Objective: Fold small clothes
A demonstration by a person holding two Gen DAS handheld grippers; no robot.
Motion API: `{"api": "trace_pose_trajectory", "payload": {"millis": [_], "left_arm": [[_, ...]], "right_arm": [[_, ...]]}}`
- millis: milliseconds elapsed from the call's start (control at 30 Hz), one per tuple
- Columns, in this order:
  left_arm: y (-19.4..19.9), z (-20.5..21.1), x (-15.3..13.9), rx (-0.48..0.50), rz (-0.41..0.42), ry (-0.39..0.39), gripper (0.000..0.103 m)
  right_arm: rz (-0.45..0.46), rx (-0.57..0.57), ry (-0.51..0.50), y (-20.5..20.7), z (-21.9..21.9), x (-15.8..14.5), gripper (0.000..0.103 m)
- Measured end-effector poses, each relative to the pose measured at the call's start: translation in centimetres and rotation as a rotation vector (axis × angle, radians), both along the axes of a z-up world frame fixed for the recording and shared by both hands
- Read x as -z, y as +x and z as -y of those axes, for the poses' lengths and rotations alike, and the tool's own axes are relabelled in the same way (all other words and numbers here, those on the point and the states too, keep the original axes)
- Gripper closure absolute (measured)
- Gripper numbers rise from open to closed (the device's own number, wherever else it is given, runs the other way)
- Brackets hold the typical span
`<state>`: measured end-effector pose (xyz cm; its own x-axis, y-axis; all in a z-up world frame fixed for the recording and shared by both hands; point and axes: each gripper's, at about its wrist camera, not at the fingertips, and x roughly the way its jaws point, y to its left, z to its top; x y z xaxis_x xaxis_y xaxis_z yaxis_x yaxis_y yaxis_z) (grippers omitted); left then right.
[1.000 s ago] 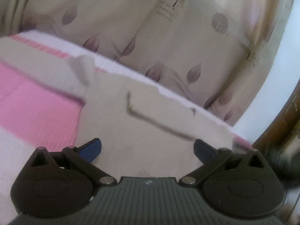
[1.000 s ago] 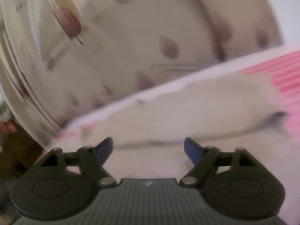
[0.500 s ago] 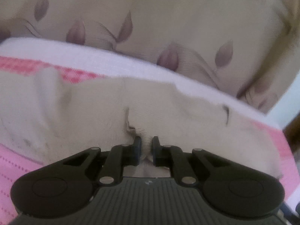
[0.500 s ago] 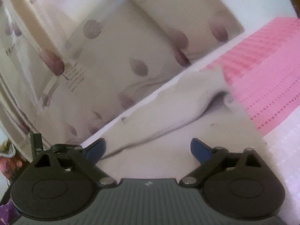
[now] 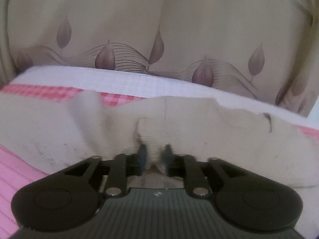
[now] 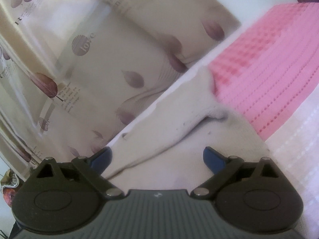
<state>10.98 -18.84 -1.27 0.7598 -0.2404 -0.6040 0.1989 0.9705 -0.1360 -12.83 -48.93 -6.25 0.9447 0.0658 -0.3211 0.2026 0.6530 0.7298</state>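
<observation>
Pinching a bunched fold of the cream knitted garment, the left gripper is seen low over the bed, its blue-padded fingers drawn close together with a tuft of cloth caught between them. The fabric is puckered and lifted at that spot, and a ridge of it is raised to the left of the fold. The rest of the garment is spread flat across the pink-and-white textured bedspread, reaching close to the far edge, where a white band of the cover is shown. A small dark mark is visible near the garment's right end. Behind the bed, a beige curtain printed with mauve leaves and thin wavy lines is hung.

From the right wrist view, the right gripper is held with its blue fingertips spread wide apart, nothing caught between them. The cream garment is seen lying beneath and ahead of it, a long soft crease running diagonally across the cloth. The pink bedspread is shown to the right, the leaf-printed curtain to the left. Whether the right fingers are touching the cloth cannot be told.
</observation>
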Motion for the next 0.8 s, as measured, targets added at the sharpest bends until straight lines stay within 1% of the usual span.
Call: {"api": "trace_pose_trajectory", "payload": {"millis": [33, 67, 133, 200, 267, 333, 400, 533, 567, 633, 700, 733, 800], "left_arm": [[-0.3, -0.4, 0.0, 0.016, 0.013, -0.027, 0.036], [-0.6, -0.7, -0.1, 0.024, 0.027, -0.049, 0.012], [-1.9, -1.9, -0.8, 0.01, 0.088, -0.098, 0.001], [-3.2, -3.4, -1.7, -0.009, 0.137, -0.123, 0.0], [-4.0, -5.4, -2.5, -0.048, 0.117, -0.13, 0.0], [-4.7, -8.5, -2.5, -0.087, 0.087, -0.182, 0.001], [-5.1, -12.2, -2.2, -0.139, 0.062, -0.228, 0.007], [-4.6, -20.1, -1.6, -0.239, -0.032, -0.271, 0.033], [-4.5, -22.3, -1.5, -0.28, -0.048, -0.283, 0.035], [-4.1, -27.0, -1.8, -0.386, -0.051, -0.308, 0.035], [-3.5, -31.5, -2.1, -0.488, -0.054, -0.358, 0.034], [-3.2, -34.1, -2.2, -0.546, -0.045, -0.406, 0.034], [-2.6, -38.9, -2.5, -0.625, -0.04, -0.506, 0.029]], "right_arm": [[0.001, 0.001, 0.001, 0.0, 0.1, 0.0, 0.004], [-0.001, 0.002, 0.002, 0.0, 0.1, 0.0, 0.004], [-0.006, 0.001, -0.001, 0.0, 0.1, 0.0, 0.004], [-0.01, 0.001, -0.005, 0.1, 0.0, 0.0, 0.004], [-0.012, 0.003, -0.008, 0.1, 0.0, 0.0, 0.004], [-0.01, 0.007, -0.007, 0.1, 0.0, 0.0, 0.004], [-0.013, 0.011, -0.01, 0.1, 0.0, 0.0, 0.004], [-0.039, 0.013, -0.033, 0.4, -0.3, -0.2, 0.004], [-0.044, 0.014, -0.038, 0.5, -0.4, -0.2, 0.004], [-0.051, 0.015, -0.045, 0.6, -0.4, -0.2, 0.004], [-0.058, 0.019, -0.053, 0.6, -0.6, -0.3, 0.004], [-0.061, 0.02, -0.056, 0.6, -0.6, -0.3, 0.004], [-0.068, 0.023, -0.063, 0.7, -0.7, -0.3, 0.004]]}}
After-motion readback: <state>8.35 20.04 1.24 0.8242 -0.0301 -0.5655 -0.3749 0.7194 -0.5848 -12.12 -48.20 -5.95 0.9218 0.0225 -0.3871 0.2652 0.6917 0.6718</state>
